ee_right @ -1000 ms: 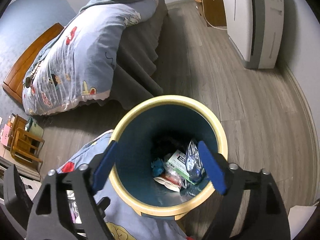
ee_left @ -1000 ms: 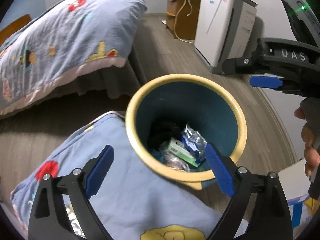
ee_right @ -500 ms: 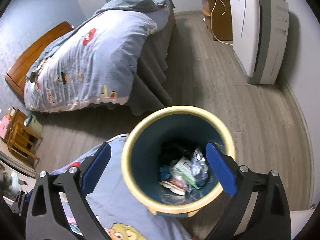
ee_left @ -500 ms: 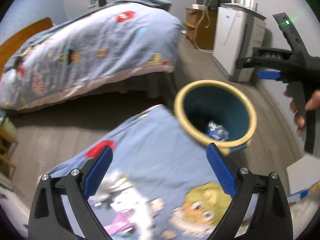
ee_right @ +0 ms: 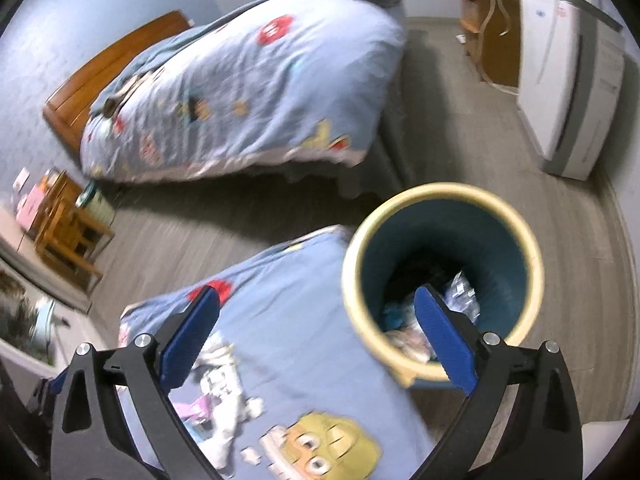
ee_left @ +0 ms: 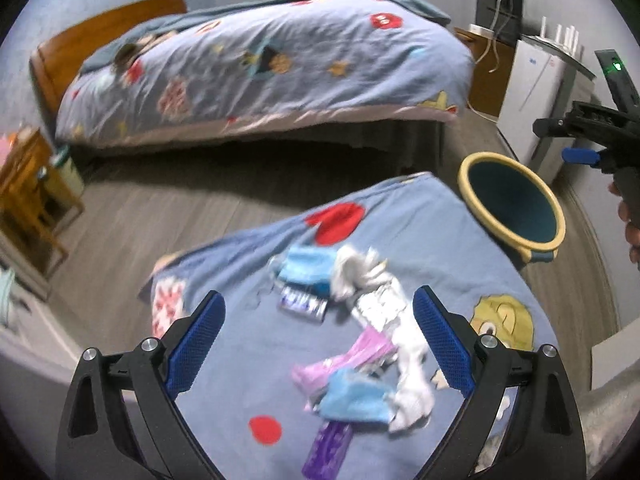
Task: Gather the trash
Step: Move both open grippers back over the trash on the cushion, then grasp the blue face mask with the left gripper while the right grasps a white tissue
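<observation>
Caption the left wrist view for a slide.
Open left gripper hovers over wrappers and tissues on the blue blanket, bin beyond.

Dim, even indoor light, bluish in cast, with no glare. Both views are smeared by motion blur: the litter (ee_left: 352, 320) between the left jaws is soft, as is the bin's rim (ee_right: 440, 194) ahead of the right jaws. Fisheye bending and dark vignetting crowd the edges; a deep shadow lies under the bed (ee_left: 260, 64).

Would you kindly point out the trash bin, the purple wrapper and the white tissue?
trash bin (ee_right: 516, 216): right wrist view, yellow rim.
purple wrapper (ee_left: 326, 452): left wrist view, wrapper's middle.
white tissue (ee_left: 354, 270): left wrist view, crumpled middle.
</observation>
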`<state>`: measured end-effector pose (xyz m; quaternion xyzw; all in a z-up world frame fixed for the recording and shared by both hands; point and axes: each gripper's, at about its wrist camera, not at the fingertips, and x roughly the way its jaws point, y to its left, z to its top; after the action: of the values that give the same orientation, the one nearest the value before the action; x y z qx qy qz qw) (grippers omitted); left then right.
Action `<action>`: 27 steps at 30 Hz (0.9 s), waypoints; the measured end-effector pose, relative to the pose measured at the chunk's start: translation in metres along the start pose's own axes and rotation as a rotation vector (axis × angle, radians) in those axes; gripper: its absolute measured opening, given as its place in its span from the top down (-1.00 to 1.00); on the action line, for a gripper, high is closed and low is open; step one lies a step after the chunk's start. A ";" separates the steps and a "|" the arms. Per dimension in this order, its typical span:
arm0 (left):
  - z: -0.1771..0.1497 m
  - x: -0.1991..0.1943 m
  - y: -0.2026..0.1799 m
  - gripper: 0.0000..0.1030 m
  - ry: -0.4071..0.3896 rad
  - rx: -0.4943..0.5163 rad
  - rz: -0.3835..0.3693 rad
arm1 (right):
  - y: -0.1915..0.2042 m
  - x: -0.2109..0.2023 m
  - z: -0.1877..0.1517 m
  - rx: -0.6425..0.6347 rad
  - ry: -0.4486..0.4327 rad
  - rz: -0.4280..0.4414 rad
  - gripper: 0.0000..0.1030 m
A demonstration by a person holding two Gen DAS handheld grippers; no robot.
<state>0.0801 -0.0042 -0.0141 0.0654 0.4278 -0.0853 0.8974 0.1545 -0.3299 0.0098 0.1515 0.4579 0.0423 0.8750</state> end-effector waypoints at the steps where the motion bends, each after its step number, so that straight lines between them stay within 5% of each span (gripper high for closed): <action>1: -0.005 -0.001 0.005 -0.83 0.000 -0.002 0.001 | 0.012 0.001 -0.006 -0.017 0.009 0.004 -0.86; 10: -0.043 0.012 0.027 -0.83 0.071 0.041 0.035 | 0.080 0.012 -0.059 -0.114 0.075 -0.013 -0.87; 19: -0.064 0.040 0.004 -0.83 0.172 0.191 0.021 | 0.070 0.047 -0.103 -0.017 0.174 -0.056 -0.85; 25: -0.070 0.053 -0.006 -0.70 0.232 0.202 -0.029 | 0.074 0.076 -0.126 -0.039 0.283 -0.040 -0.15; 27: -0.072 0.057 -0.011 -0.38 0.257 0.208 -0.056 | 0.079 0.084 -0.132 -0.053 0.314 -0.021 0.17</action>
<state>0.0585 -0.0067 -0.1042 0.1567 0.5298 -0.1450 0.8208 0.1010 -0.2075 -0.1030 0.1149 0.5894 0.0685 0.7967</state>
